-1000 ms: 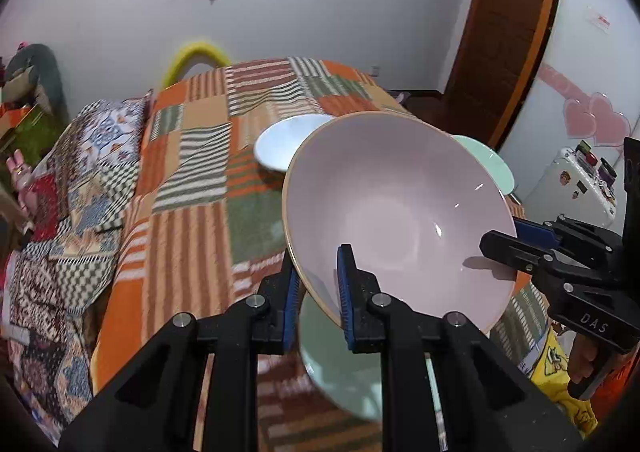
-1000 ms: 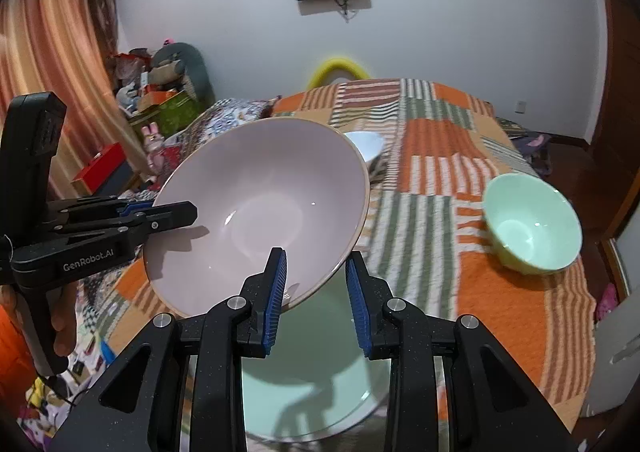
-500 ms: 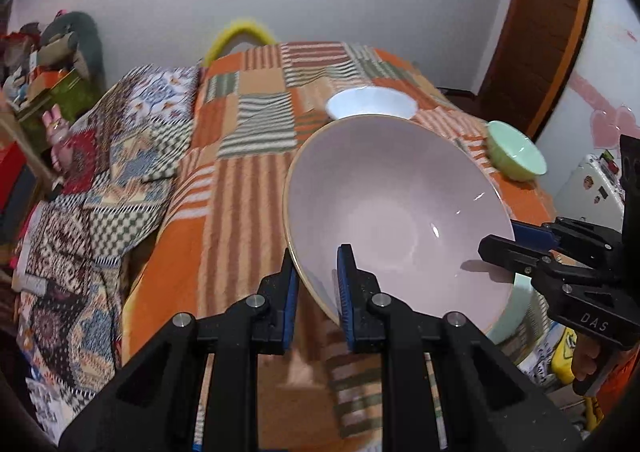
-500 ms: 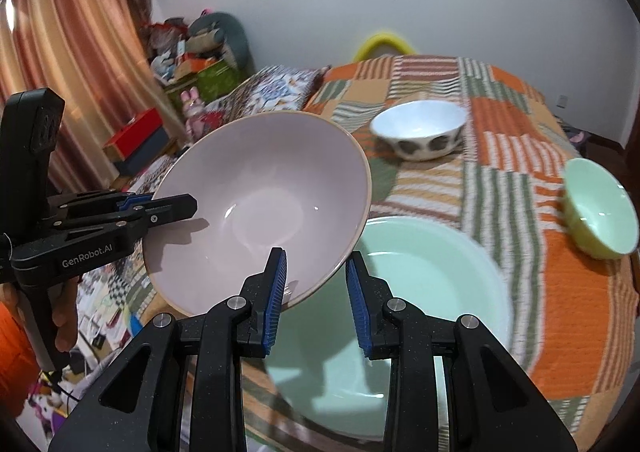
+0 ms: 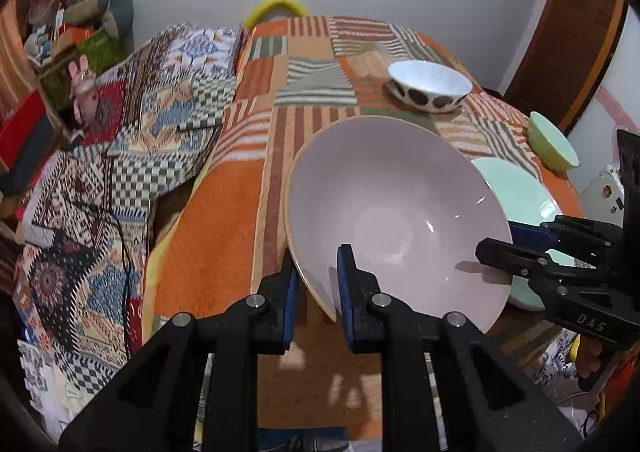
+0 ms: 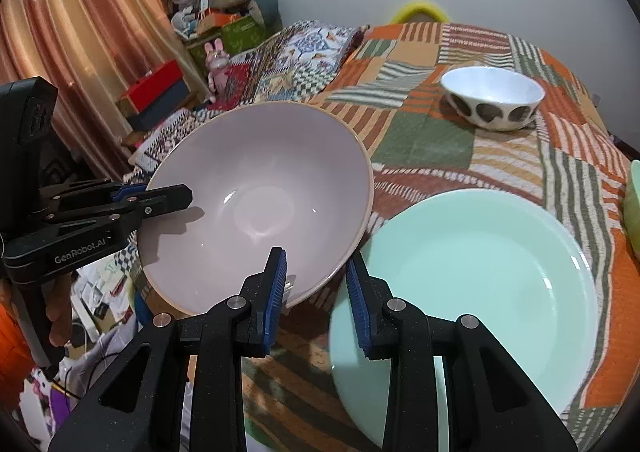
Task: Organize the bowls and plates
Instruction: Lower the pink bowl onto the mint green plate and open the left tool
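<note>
Bowl (image 5: 394, 208) tilted, both grippers clamping rim

You are holding the big bowl (image 5: 394, 212) up between your two grippers, above the near edge of the table (image 5: 224, 220): the left gripper (image 5: 316, 284) is gripping its near rim in the left wrist view, and the right gripper (image 6: 316, 284) is gripping the opposite rim. To the right of the big bowl, the plate (image 6: 480, 276) is lying flat on the table, partly behind the bowl's edge in the left wrist view. Farther back, the spotted bowl (image 6: 493, 98) is standing upright on the table. The small bowl (image 5: 554, 146) is sitting at the table's right edge, beyond the plate. A bed (image 5: 120, 156) is lying to the left of the table.
</note>
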Demonstrator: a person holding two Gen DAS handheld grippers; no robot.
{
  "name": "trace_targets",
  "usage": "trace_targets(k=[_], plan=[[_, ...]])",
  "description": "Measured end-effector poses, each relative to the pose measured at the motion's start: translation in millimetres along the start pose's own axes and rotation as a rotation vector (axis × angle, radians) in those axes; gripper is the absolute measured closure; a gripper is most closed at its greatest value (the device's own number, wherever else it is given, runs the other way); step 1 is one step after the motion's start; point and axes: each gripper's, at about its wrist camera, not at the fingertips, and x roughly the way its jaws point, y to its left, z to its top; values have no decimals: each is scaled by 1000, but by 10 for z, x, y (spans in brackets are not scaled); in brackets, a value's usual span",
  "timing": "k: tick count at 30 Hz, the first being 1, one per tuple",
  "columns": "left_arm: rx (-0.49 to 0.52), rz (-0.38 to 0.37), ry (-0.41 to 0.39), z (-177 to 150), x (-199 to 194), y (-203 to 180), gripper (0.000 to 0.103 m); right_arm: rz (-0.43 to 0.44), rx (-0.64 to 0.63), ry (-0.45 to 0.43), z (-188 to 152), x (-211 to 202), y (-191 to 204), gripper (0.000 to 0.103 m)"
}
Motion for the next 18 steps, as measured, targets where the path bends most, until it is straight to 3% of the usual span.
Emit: trace_targets(k=[18], plan=[[-41,-20,80,-197,366,143,85,-51,-59,64,-10,201,105,75]])
